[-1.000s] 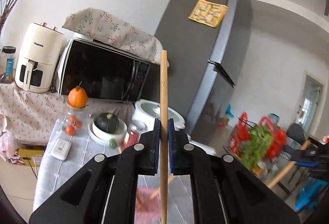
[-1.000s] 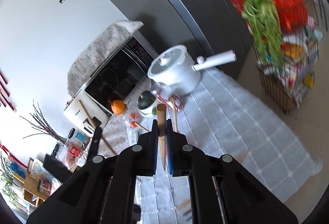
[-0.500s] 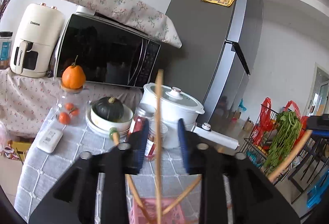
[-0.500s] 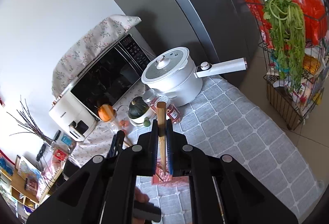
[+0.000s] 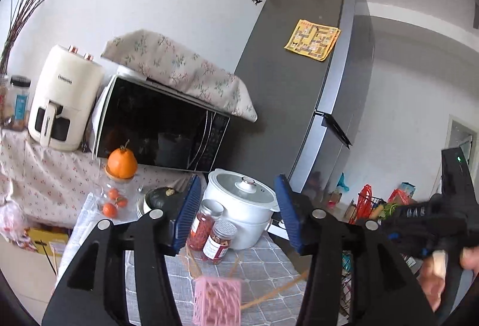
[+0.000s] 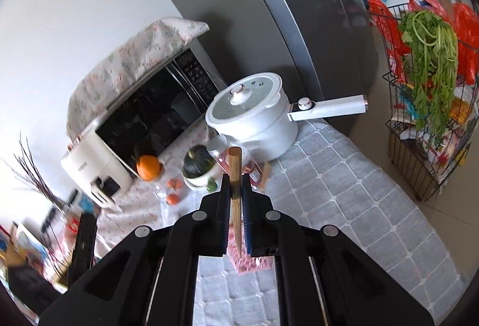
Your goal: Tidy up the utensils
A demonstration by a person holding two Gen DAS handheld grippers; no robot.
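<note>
Two jars [image 5: 206,225]; one white pot [image 5: 242,206]; one pink holder [image 5: 217,300] (blurred); one microwave [image 5: 161,128]; one fridge [image 5: 302,80].

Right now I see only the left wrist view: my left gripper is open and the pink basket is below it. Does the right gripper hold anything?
Observer: Yes. The right gripper is shut on a wooden stick.
Operator: Where is its lower end?
Observer: Its tapered tip points at the pink basket, which is partly hidden behind the fingers.
Operator: Is anything close on that side?
Observer: The white pot has a long handle that sticks out toward the wire rack.
</note>
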